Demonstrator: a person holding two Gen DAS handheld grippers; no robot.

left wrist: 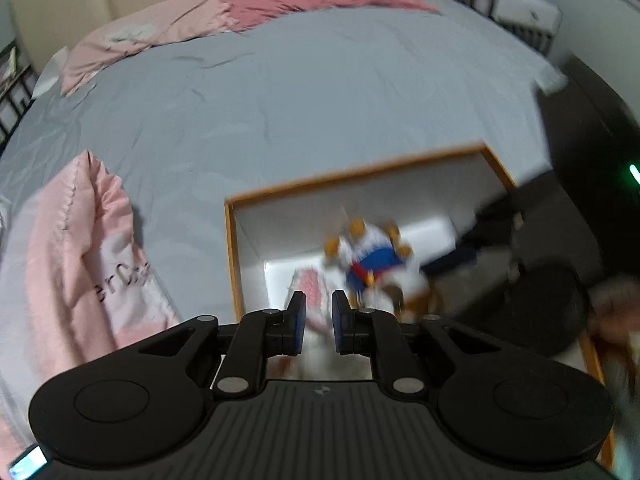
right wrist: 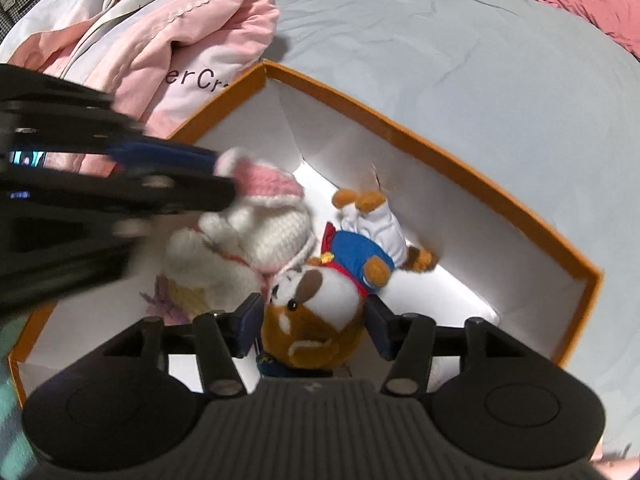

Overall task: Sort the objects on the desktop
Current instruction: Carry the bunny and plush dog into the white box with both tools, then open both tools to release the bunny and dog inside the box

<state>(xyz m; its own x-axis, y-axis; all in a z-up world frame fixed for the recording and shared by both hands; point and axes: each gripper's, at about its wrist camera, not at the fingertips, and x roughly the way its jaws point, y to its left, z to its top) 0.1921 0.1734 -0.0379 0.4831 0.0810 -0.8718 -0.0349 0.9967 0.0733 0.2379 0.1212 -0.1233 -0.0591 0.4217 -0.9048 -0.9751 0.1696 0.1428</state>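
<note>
We work over a grey bed [left wrist: 320, 92]; an orange-rimmed box [right wrist: 460, 160] sits near its edge. Our left gripper [left wrist: 319, 316] pinches a white knitted toy [right wrist: 248, 236]; our right gripper [right wrist: 312, 324], released, straddles the plush dog [right wrist: 320, 304].

Left matte black plastic two-finger gripper [left wrist: 319, 322]: ribbed housing seen at base, round discs set at each side, silver pivot screws [left wrist: 234, 383] along the link arms, blue pads [left wrist: 299, 322] fitted inside the fingers. A small lit screen [left wrist: 27, 462] is noted at its lower left corner. Right matte black plastic two-finger gripper [right wrist: 312, 330] is built the same, dark blue pads included.
</note>
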